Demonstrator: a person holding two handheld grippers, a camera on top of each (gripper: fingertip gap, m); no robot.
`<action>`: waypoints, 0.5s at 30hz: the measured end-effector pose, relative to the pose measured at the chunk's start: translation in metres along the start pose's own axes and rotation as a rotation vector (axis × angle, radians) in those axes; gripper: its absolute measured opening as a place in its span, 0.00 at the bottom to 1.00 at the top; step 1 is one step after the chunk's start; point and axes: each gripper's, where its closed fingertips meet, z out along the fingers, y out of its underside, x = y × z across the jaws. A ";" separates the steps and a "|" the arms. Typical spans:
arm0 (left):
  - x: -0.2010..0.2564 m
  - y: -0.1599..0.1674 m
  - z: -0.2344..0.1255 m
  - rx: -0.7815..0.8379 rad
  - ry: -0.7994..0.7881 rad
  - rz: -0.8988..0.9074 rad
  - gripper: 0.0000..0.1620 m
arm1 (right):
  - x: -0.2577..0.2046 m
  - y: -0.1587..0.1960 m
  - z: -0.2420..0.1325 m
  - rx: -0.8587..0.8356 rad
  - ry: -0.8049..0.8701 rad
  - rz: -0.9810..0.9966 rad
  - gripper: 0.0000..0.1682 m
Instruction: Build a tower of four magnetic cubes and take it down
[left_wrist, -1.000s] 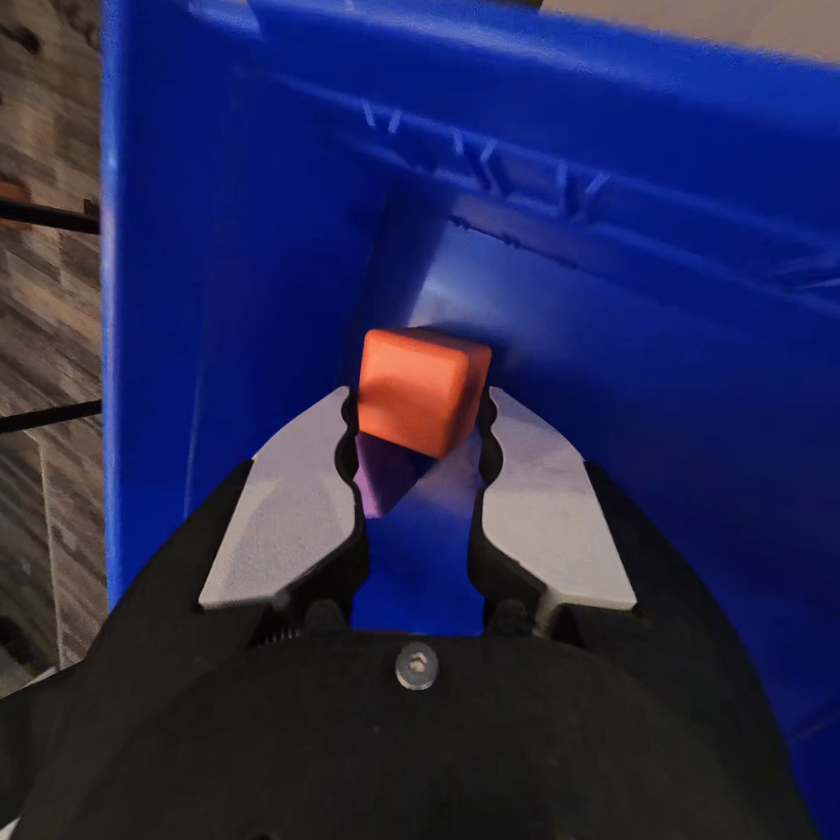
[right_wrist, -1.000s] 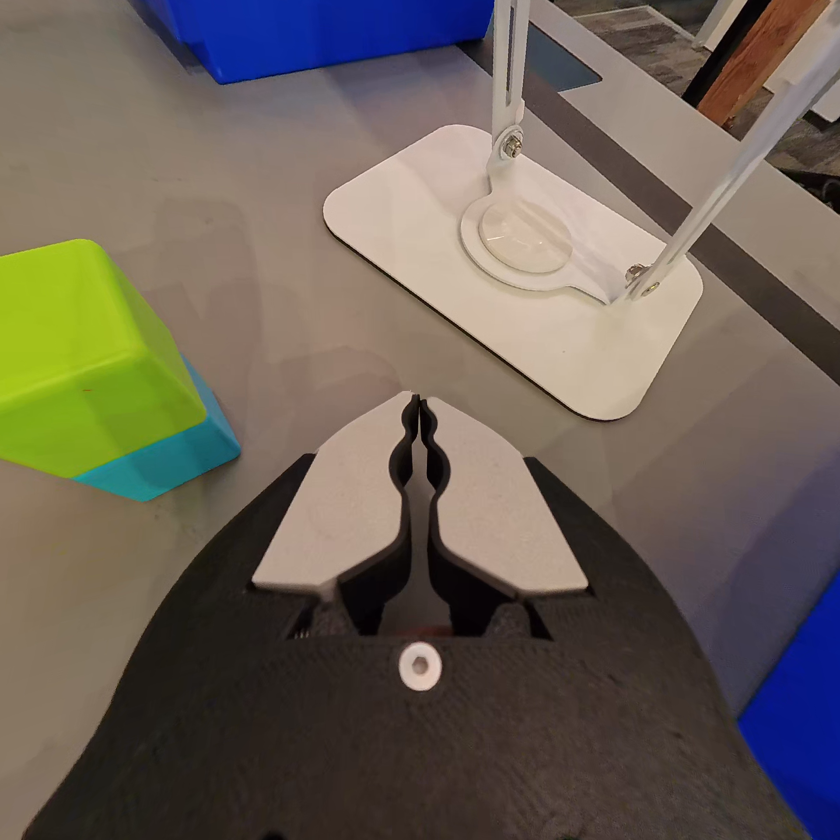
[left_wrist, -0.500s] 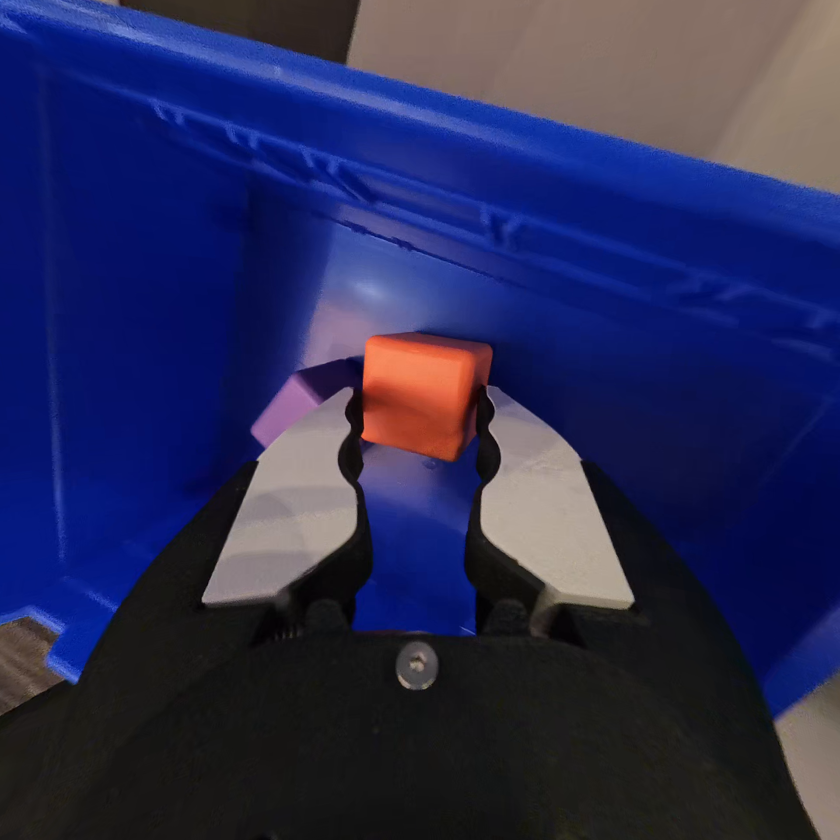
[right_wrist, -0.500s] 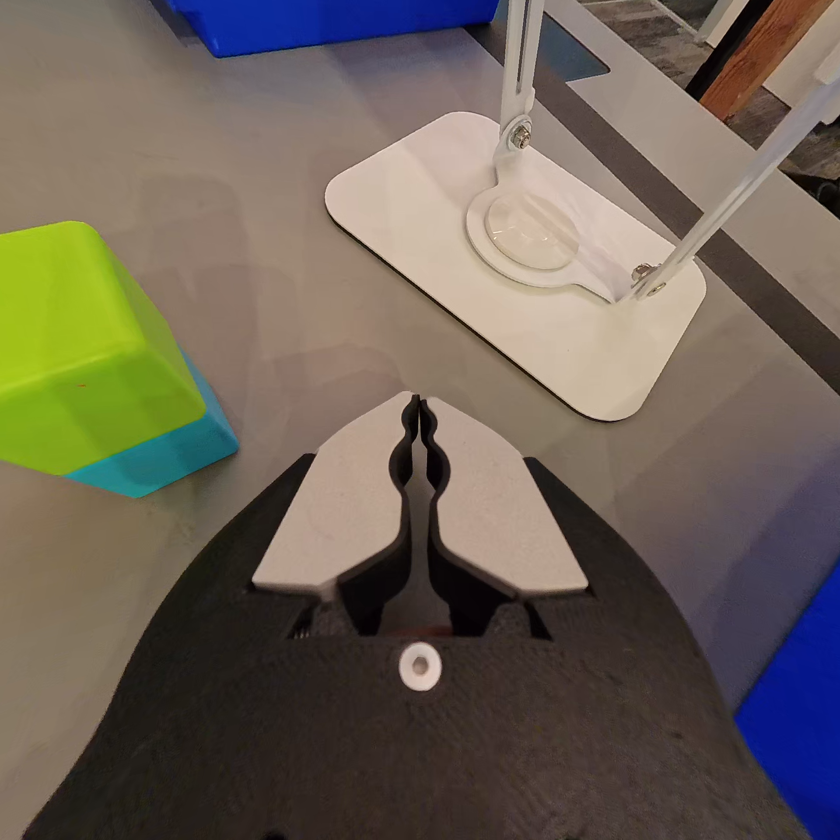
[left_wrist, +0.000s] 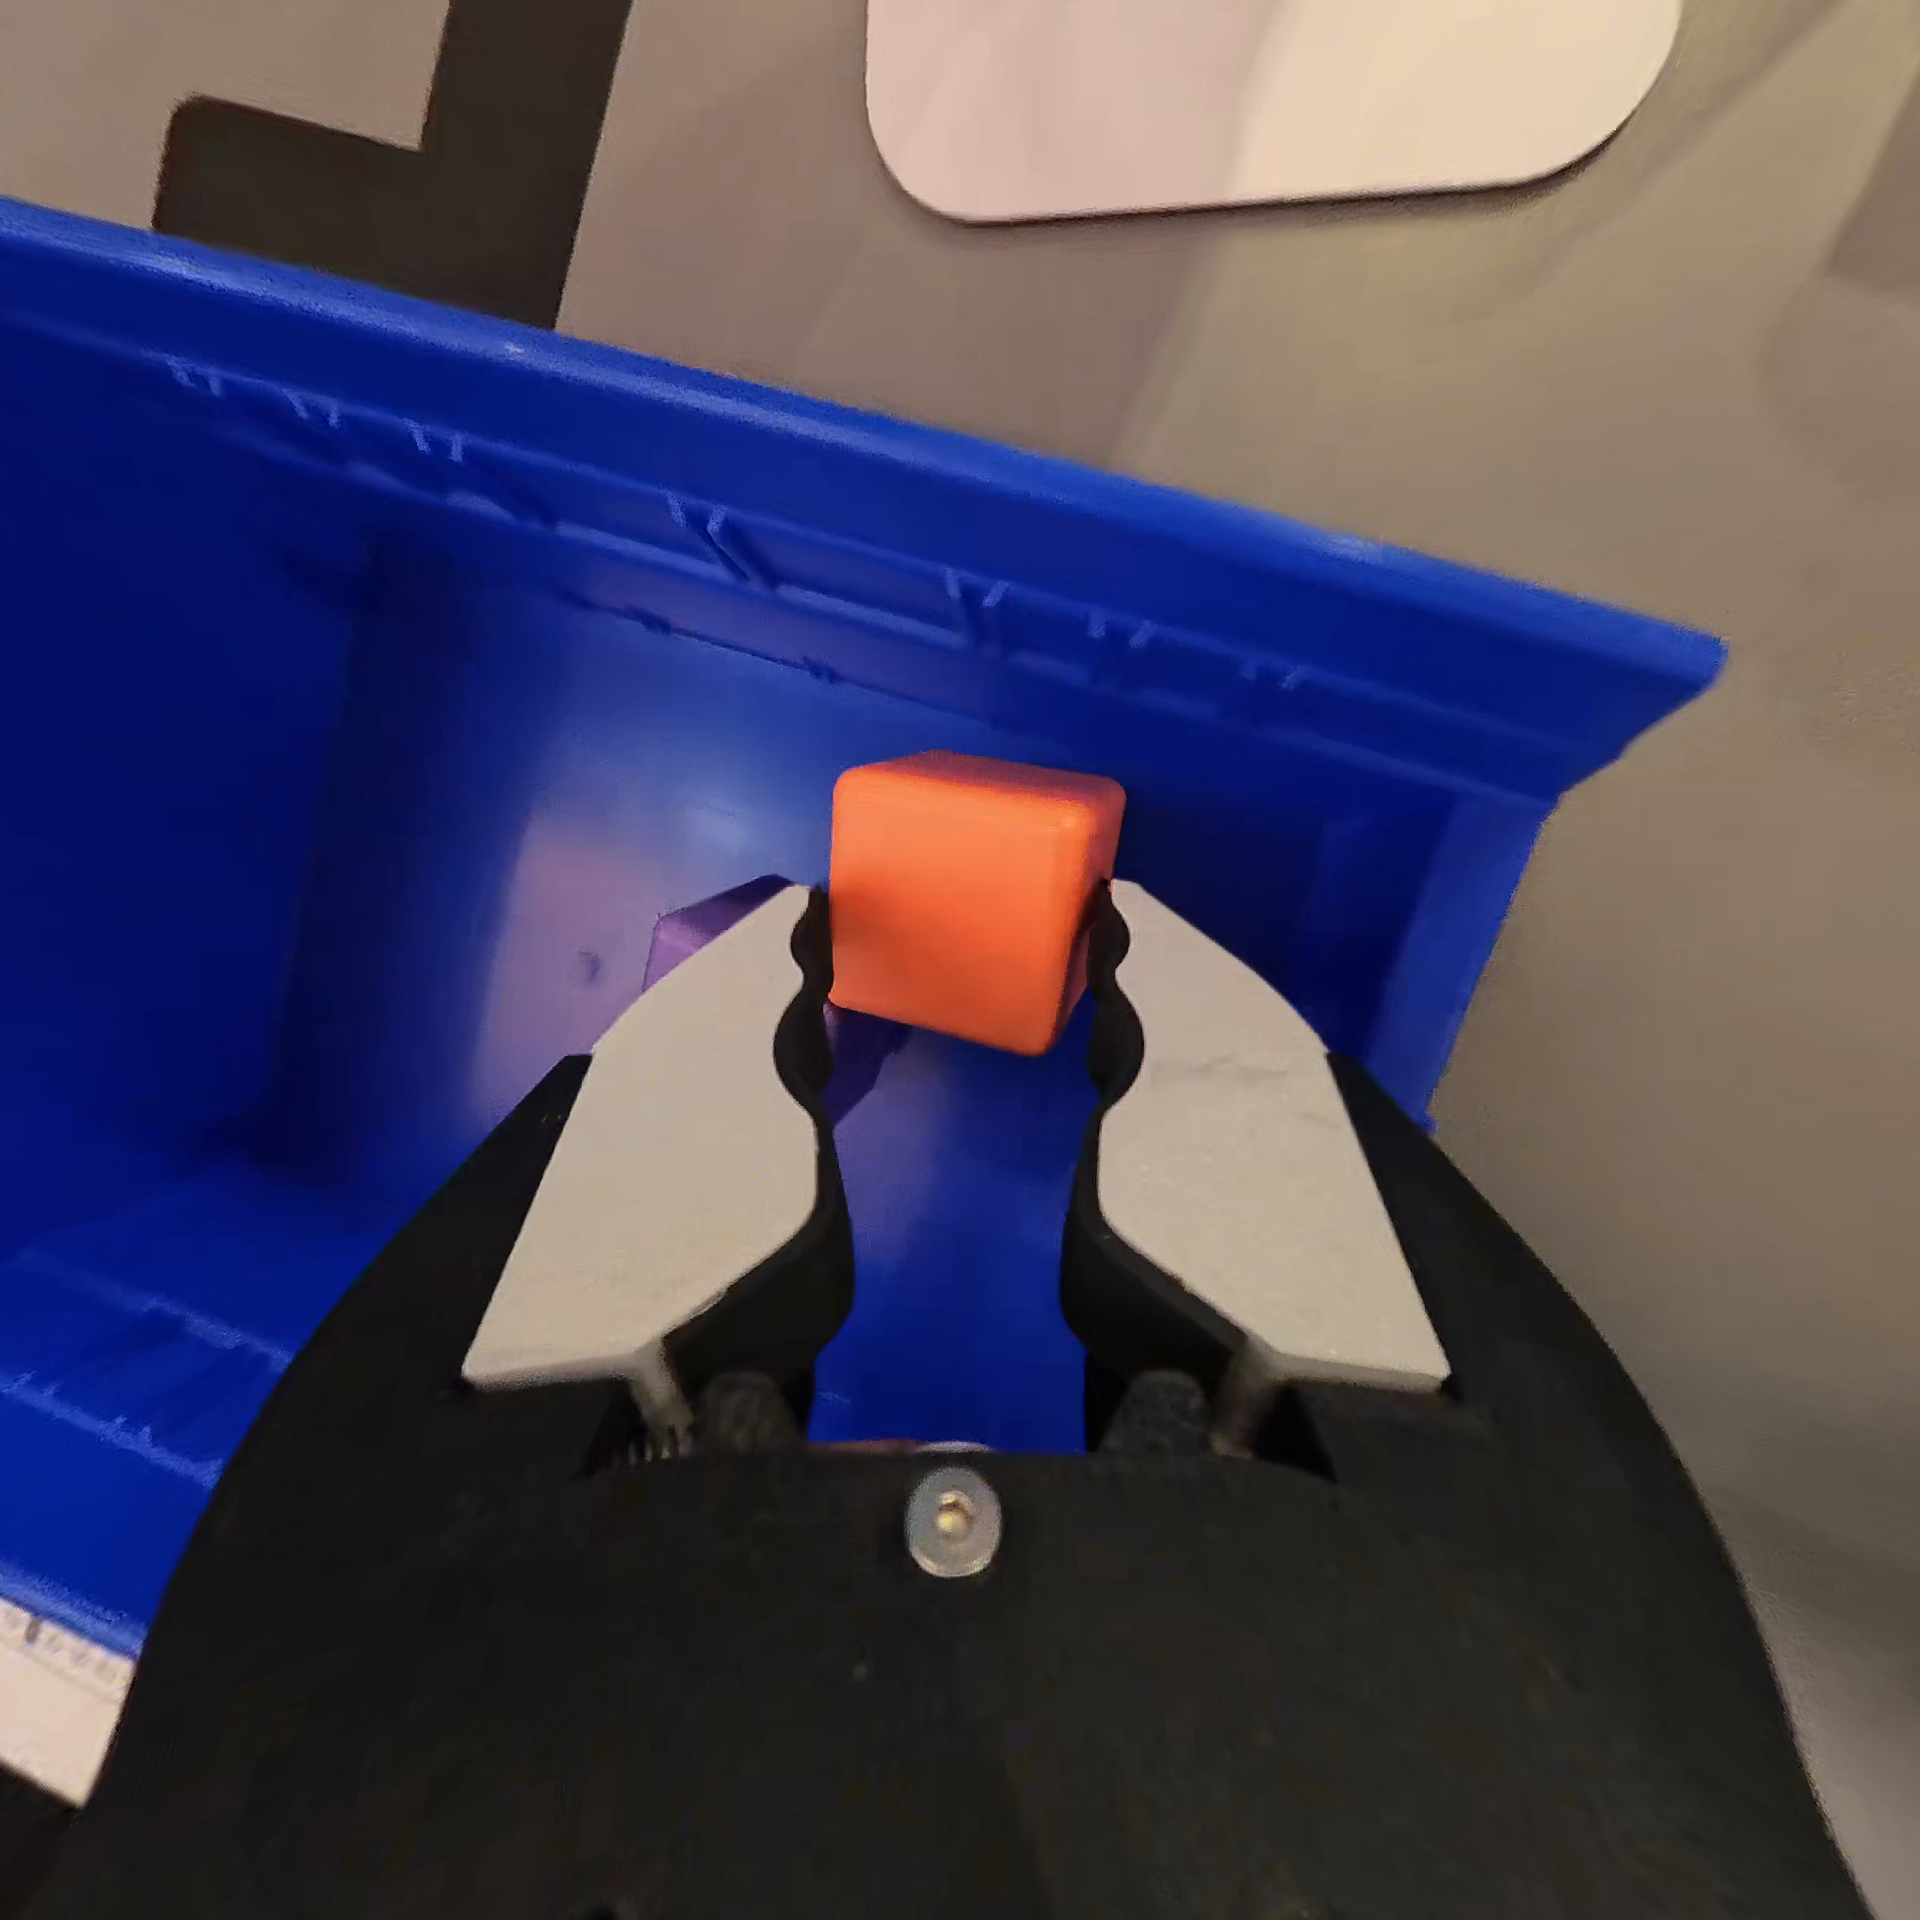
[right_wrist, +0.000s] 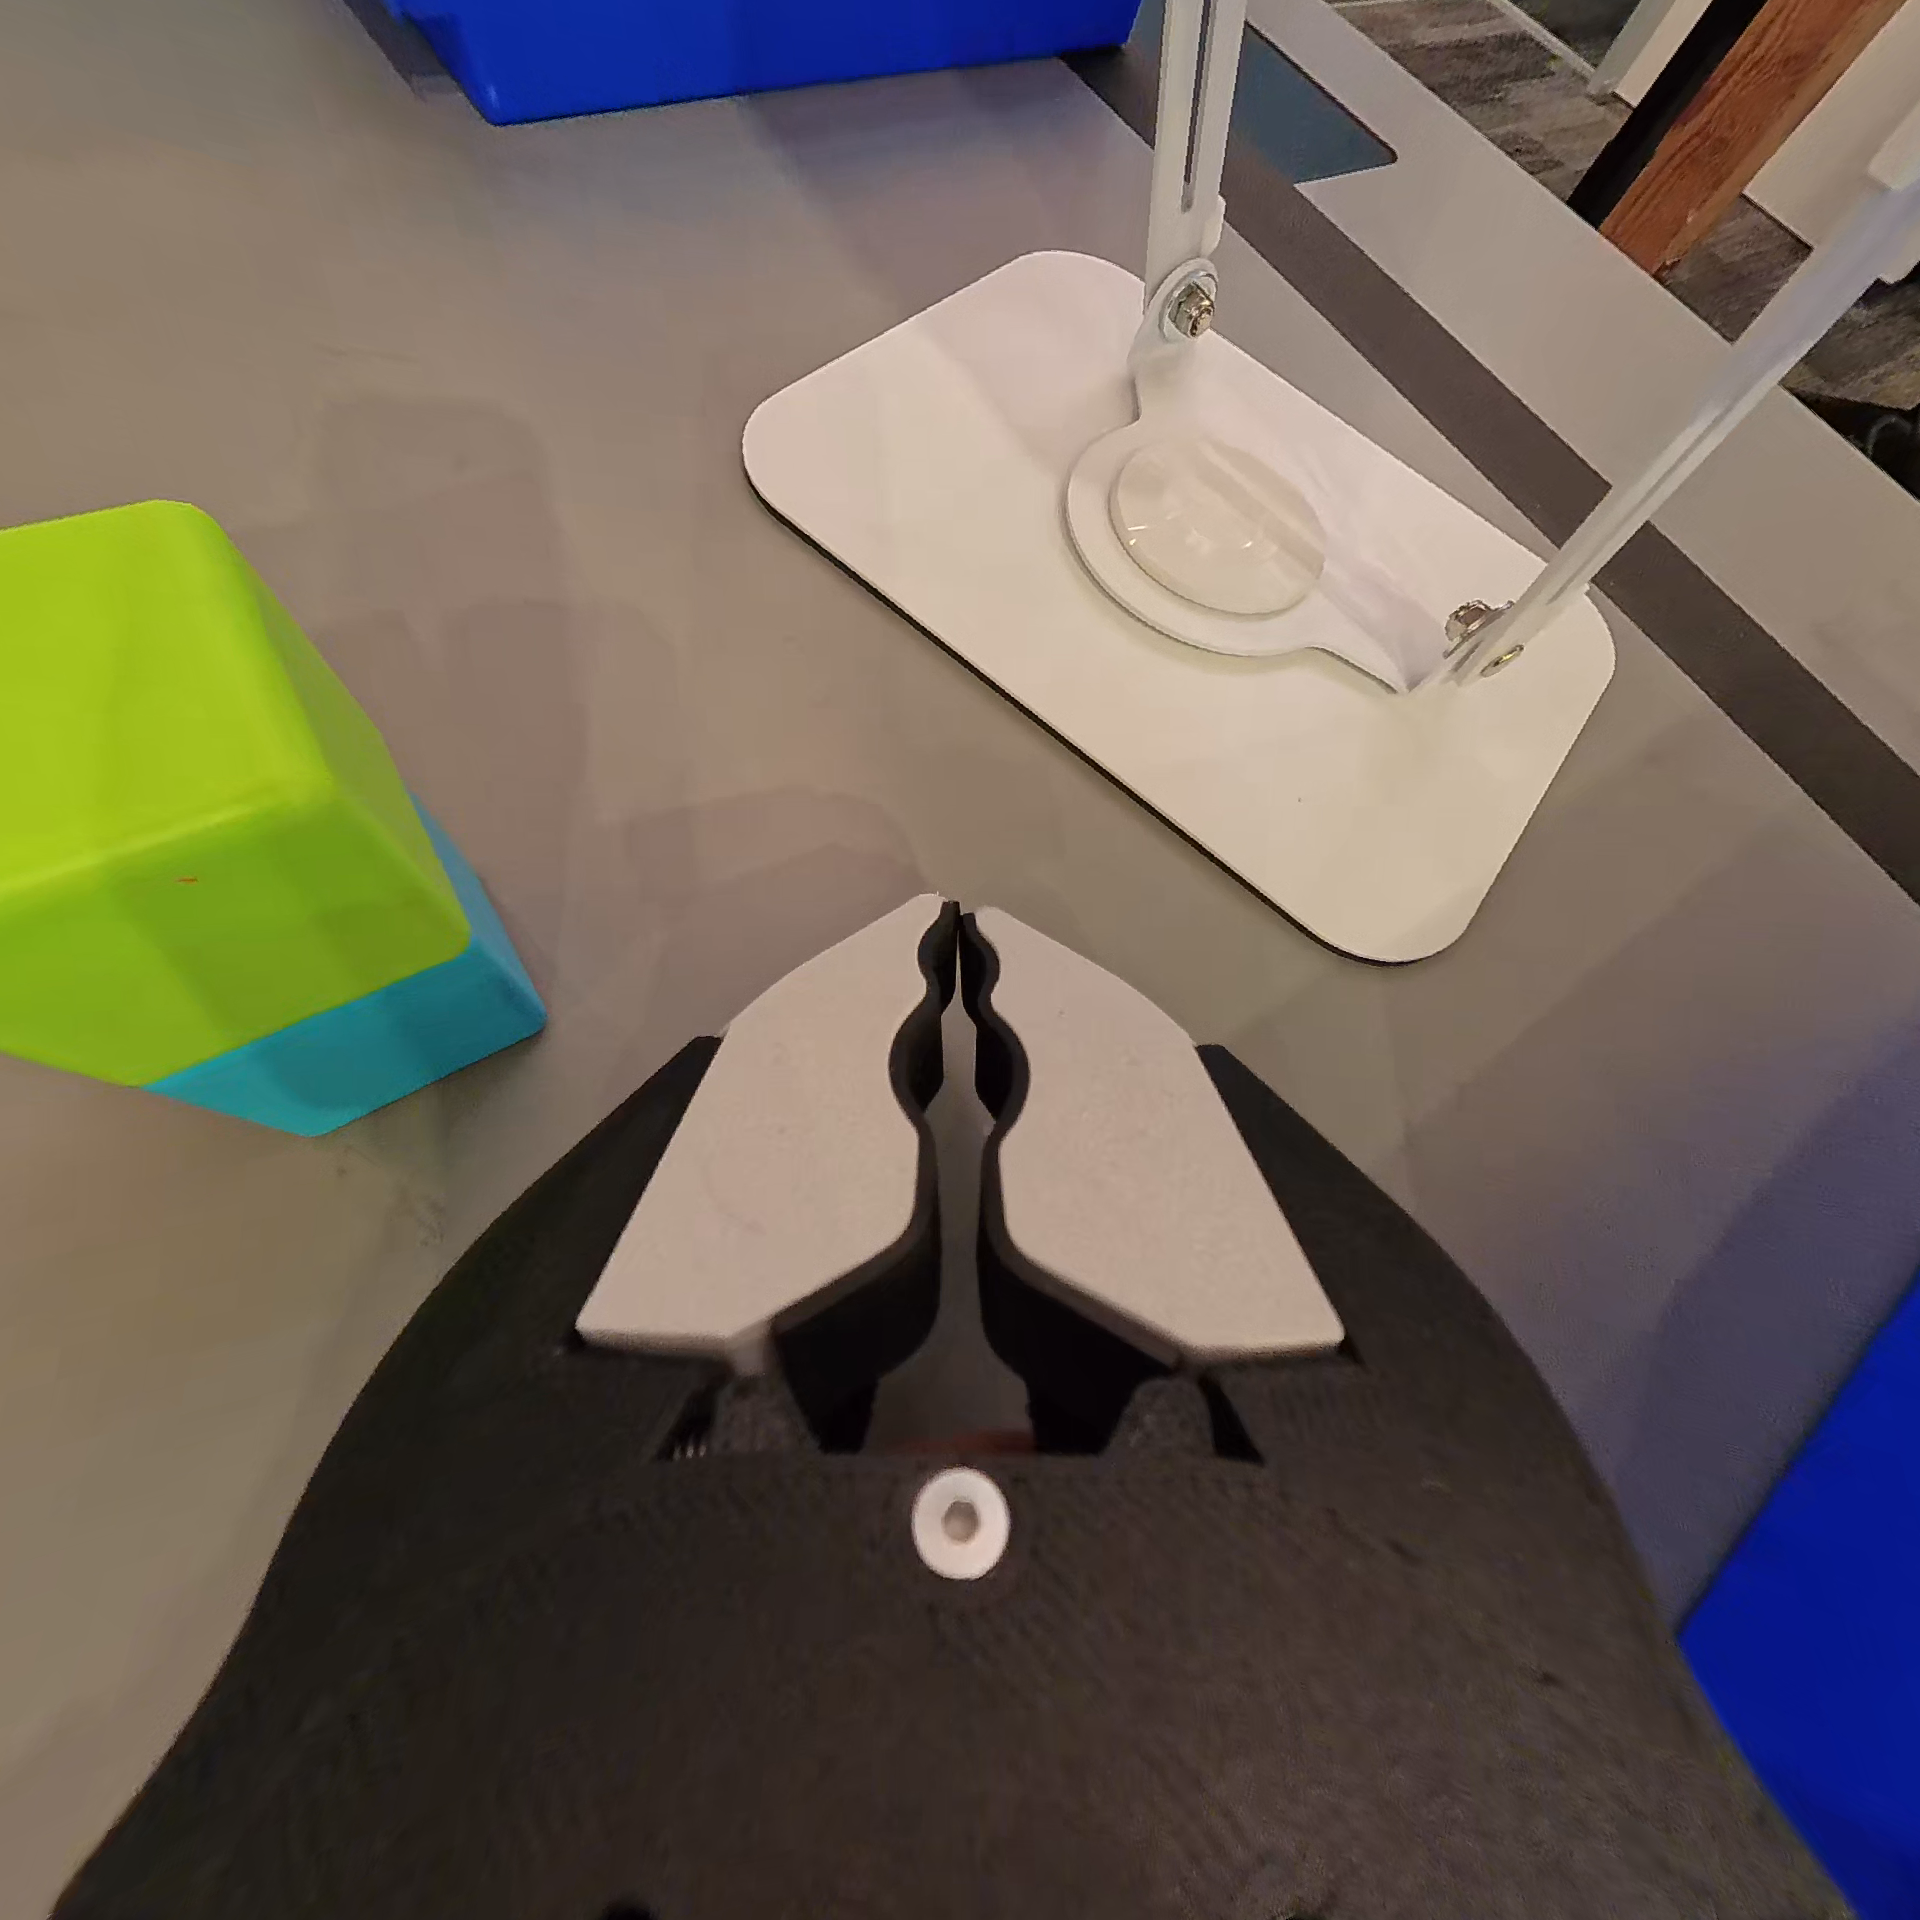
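Left gripper (left_wrist: 961, 940) clamps orange cube (left_wrist: 961, 899) above blue bin (left_wrist: 520, 644); right gripper (right_wrist: 956, 914) clenched empty, green cube (right_wrist: 177, 769) left.

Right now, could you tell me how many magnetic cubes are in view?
4. The orange cube is held by the left gripper above the blue bin; a purple cube lies inside; the green cube sits stacked on the teal cube. Others may be hidden.

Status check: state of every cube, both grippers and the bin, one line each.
left gripper: shut on orange cube, over the bin
orange cube: gripped, lifted
purple cube: loose in the bin, partly hidden
blue bin: open-topped
right gripper: shut, empty
green cube: stacked on teal cube
teal cube: on table, under green
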 end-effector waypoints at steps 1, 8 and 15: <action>0.005 -0.002 -0.004 0.026 0.019 -0.001 0.29 | 0.000 0.000 0.000 0.001 0.001 0.001 0.00; 0.034 0.007 -0.001 0.018 0.015 0.085 0.29 | 0.001 -0.051 -0.025 0.189 0.055 0.014 0.00; 0.054 0.000 -0.004 0.121 0.071 0.103 0.29 | -0.015 -0.051 -0.016 0.163 0.012 -0.013 0.00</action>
